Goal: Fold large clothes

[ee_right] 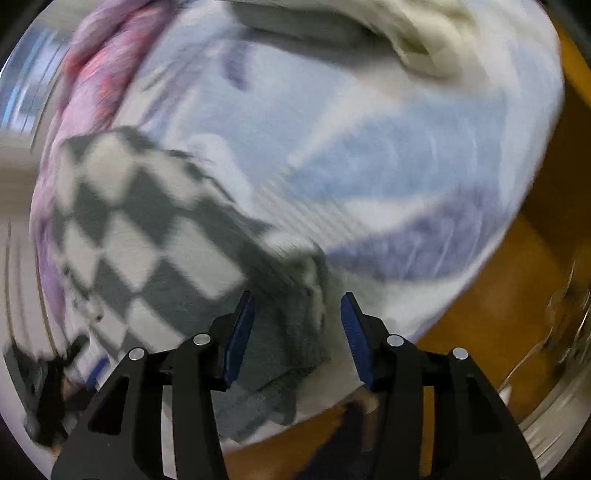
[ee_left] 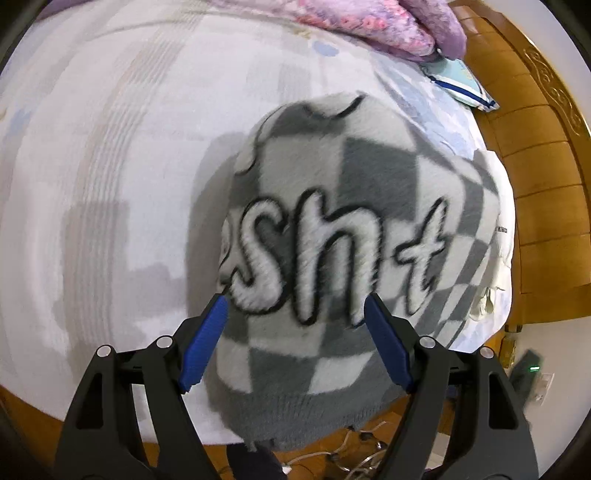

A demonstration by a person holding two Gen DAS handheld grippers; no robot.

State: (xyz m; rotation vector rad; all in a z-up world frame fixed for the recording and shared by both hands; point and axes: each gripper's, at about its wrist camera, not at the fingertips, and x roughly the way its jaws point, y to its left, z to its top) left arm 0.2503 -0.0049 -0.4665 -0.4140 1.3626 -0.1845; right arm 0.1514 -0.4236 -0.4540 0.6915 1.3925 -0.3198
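On bedsheet (ee_left: 110, 147): fuzzy checkered sweater (ee_left: 332, 177), apparently folded.

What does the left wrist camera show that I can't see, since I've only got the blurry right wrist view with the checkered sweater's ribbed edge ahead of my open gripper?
Observer: The checkered sweater lies already folded into a compact bundle on the bed sheet, with big fuzzy white lettering on top.
Operator: Is the left gripper holding it?
Observer: No, the left gripper is open, its blue pads on either side of the lettering with nothing between them.
Operator: Anything near the sweater?
Observer: A pink floral blanket lies at the far end of the bed, and a wooden bed frame runs along the sweater's right side.
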